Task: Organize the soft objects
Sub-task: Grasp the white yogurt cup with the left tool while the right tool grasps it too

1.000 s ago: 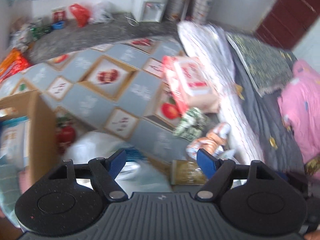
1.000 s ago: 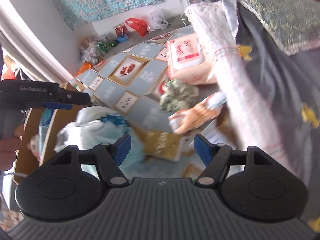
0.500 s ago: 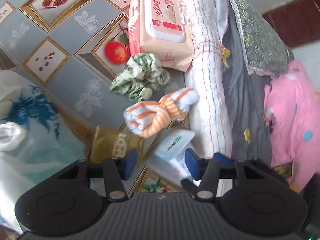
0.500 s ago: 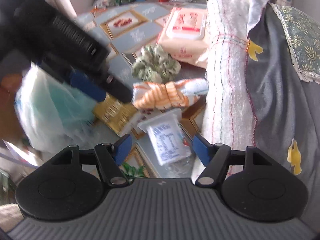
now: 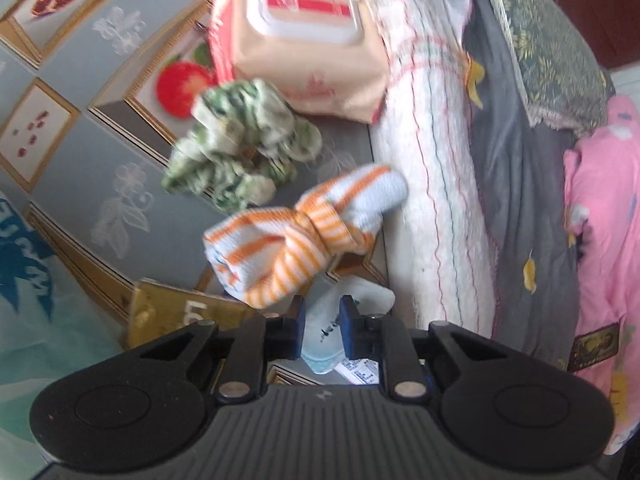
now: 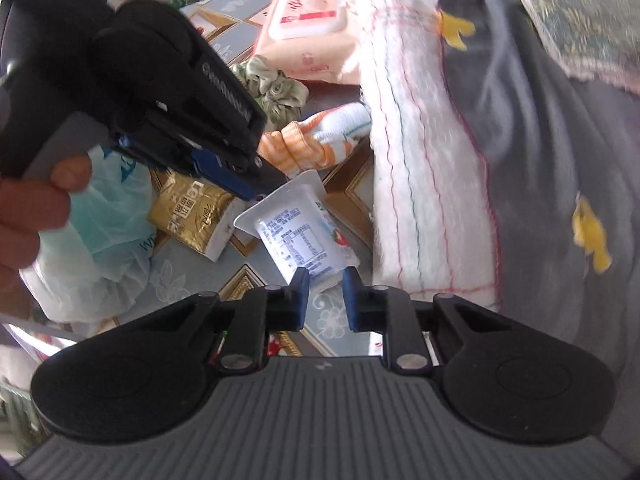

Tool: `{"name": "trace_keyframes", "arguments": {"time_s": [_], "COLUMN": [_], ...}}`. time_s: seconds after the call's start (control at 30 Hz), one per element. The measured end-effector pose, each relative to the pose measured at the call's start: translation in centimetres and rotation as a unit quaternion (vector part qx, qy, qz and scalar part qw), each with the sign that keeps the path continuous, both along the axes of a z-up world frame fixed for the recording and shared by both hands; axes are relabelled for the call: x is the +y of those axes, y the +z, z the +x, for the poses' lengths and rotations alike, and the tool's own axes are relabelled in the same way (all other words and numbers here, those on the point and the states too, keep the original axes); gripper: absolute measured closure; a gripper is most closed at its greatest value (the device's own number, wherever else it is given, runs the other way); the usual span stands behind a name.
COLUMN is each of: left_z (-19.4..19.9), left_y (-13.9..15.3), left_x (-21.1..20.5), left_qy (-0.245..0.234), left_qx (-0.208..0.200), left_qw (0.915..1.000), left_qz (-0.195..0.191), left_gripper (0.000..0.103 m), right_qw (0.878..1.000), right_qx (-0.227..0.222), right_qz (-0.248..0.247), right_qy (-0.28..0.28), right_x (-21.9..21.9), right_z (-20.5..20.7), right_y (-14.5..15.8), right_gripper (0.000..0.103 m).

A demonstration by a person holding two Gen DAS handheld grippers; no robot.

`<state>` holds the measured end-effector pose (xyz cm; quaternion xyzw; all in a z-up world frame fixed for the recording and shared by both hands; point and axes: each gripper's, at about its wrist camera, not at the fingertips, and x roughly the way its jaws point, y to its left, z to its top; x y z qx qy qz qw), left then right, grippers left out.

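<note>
A white pouch with a printed label lies on the patterned floor mat beside the bed. My left gripper points down at the pouch. Its jaws are closing, with the pouch's flat top edge between the pads. From the right wrist view the left gripper reaches in from the upper left. My right gripper is closing too, its pads on the pouch's lower end. Just beyond lie an orange-striped sock and a green scrunchie.
A pink wet-wipes pack lies past the scrunchie. A gold box and a pale plastic bag sit left of the pouch. A white blanket, grey bedspread and pink cloth fill the right side.
Both grippers have dropped toward the floor and gone from wide open to nearly shut around the white pouch. The left one swung away from the cardboard box and over to the pouch.
</note>
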<state>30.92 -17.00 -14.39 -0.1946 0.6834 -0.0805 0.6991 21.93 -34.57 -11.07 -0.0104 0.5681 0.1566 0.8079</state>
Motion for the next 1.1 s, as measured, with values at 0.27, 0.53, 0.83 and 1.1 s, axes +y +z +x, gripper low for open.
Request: {"name": "trace_keyframes", "arguments": {"time_s": [0.27,0.53,0.83,1.1], "left_z": [-0.1,-1.5,-4.4,-6.8], "left_y": [0.7,2.4,3.2,3.4], "left_x": [-1.4,-4.1,-4.6,-3.5], "left_qy": [-0.02,-0.064,-0.088,-0.072], "left_qx": [-0.01,-0.037,-0.048,-0.061], "left_qw": [0.9997,0.9971,0.9939,0.9942], "left_qz": [0.01,-0.017,-0.046,-0.051], "left_gripper": [0.09,0.086,0.083,0.061], "right_qw": [0.998,0.991,0.985,0.981], "right_qx": [0.032,0.066,0.063,0.036], "right_qz": [0.033,0.064,0.077,0.111], "right_qy": [-0.04,-0.097,-0.143,-0.157], "right_x": [-1.1,-2.9,-6.7,-9.4], "right_z": [-0.9,-2.3,-6.3,-7.3], "right_y": [-1.3,-2.1,0.3,1.7], "right_gripper": [0.087,0.087,0.085,0.083]}}
